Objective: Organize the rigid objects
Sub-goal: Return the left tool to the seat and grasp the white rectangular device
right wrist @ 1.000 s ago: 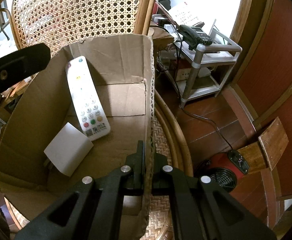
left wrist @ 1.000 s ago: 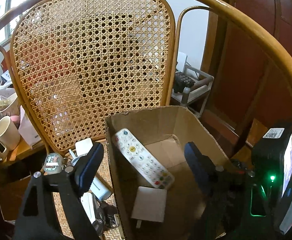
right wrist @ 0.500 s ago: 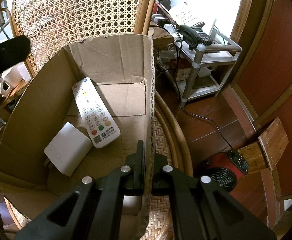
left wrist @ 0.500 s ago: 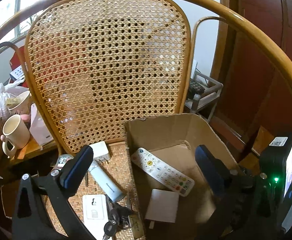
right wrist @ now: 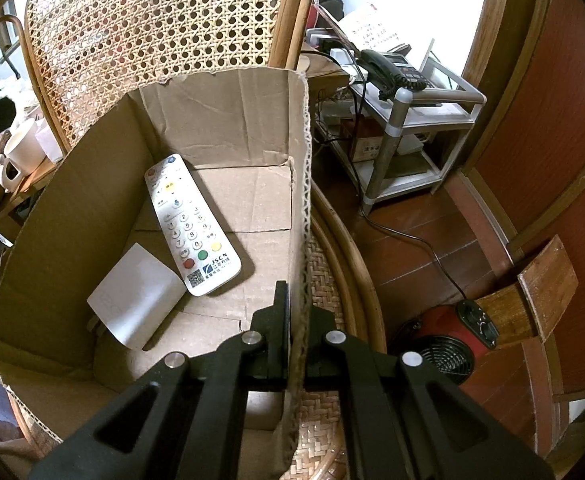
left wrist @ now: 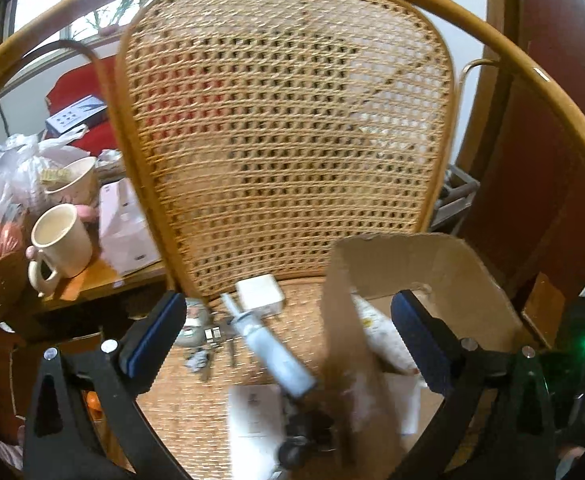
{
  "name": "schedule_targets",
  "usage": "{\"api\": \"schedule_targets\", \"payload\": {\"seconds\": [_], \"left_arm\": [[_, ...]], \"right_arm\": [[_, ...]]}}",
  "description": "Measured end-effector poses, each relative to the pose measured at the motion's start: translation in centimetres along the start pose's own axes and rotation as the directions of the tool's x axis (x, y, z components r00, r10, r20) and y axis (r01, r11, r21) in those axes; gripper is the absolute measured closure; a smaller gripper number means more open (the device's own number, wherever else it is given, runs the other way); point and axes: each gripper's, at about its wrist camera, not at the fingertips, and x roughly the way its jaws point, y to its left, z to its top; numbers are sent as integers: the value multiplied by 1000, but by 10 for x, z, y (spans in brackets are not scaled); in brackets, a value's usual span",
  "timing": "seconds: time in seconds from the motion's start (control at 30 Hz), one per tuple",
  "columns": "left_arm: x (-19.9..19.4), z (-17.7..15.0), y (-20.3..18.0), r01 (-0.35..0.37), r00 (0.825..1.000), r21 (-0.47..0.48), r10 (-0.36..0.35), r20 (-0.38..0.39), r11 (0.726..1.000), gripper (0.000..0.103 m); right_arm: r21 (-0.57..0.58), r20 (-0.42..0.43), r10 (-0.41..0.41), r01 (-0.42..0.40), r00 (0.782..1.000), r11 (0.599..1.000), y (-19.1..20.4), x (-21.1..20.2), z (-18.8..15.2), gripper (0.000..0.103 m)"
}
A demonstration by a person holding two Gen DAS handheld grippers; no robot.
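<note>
Right claw clamped on cardboard box wall, left claw wide open, empty, cane chair behind

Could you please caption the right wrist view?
Right tool clamps brown cardboard box wall; white remote control inside.

Black gripper arms — silver screws

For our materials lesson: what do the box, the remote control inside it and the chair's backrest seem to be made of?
Box: corrugated cardboard, matte brown; fluted layers show along its torn edge.
Remote control: probably moulded plastic, smooth white shell; its coloured buttons look rubbery, though that is uncertain.
Chair's backrest: woven cane, open holes in the mesh, in a glossy bent frame, likely rattan or wood.
</note>
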Motion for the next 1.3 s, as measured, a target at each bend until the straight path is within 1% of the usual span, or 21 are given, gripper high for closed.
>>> {"api": "schedule_targets", "payload": {"seconds": [0.1, 0.17, 0.33, 0.4, 0.5, 0.67, 0.77, 0.83, 0.93, 1.1, 1.13, 1.2, 1.3], "left_arm": [[3, -5, 16, -30, 999, -1, 30, -21, 1000, 1], [9, -10, 28, -55, 997, -3, 55, -50, 998, 1], [22, -23, 52, -92, 989, -22, 89, -114, 996, 1], [26, -29, 57, -109, 985, -5, 107, -137, 994, 1], [34, -38, 58, -109, 976, 24, 112, -184, 994, 1], [48, -57, 52, -89, 954, 98, 113, -277, 991, 1], [55, -68, 48, -97, 944, 148, 138, -300, 984, 1], [60, -72, 47, -99, 939, 158, 144, -312, 983, 1], [68, -77, 50, -87, 930, 141, 131, -344, 986, 1], [78, -83, 55, -87, 915, 126, 129, -381, 988, 1], [79, -84, 56, -76, 918, 113, 114, -381, 991, 1], [81, -84, 58, -67, 914, 90, 98, -395, 994, 1], [84, -86, 59, -28, 907, 41, 43, -418, 999, 1]], "right_arm": [[-4, 0, -2, 2, 1000, 1000, 1, 0, -1, 98], [-6, 0, -4, 4, 1000, 1000, 0, 1, 0, 98], [-4, 0, -3, 3, 1000, 1000, 1, 0, -1, 98], [-3, -1, -3, 3, 1000, 1000, 1, -1, -1, 98], [-4, 0, -3, 3, 1000, 1000, 1, -1, -1, 98], [-4, 0, -3, 3, 1000, 1000, 1, -1, -1, 98], [-1, 0, -3, 3, 1000, 1000, 1, -1, -1, 98], [0, 0, -4, 4, 1000, 1000, 1, -1, -1, 98], [0, -1, -3, 3, 1000, 1000, 1, -1, -1, 98], [-2, 0, -3, 3, 1000, 1000, 1, -1, -1, 98], [-3, 0, -3, 3, 1000, 1000, 1, -1, -1, 98], [-2, -1, -2, 2, 1000, 1000, 1, -1, -1, 98], [-2, -1, -3, 3, 1000, 1000, 1, -1, -1, 98]]}}
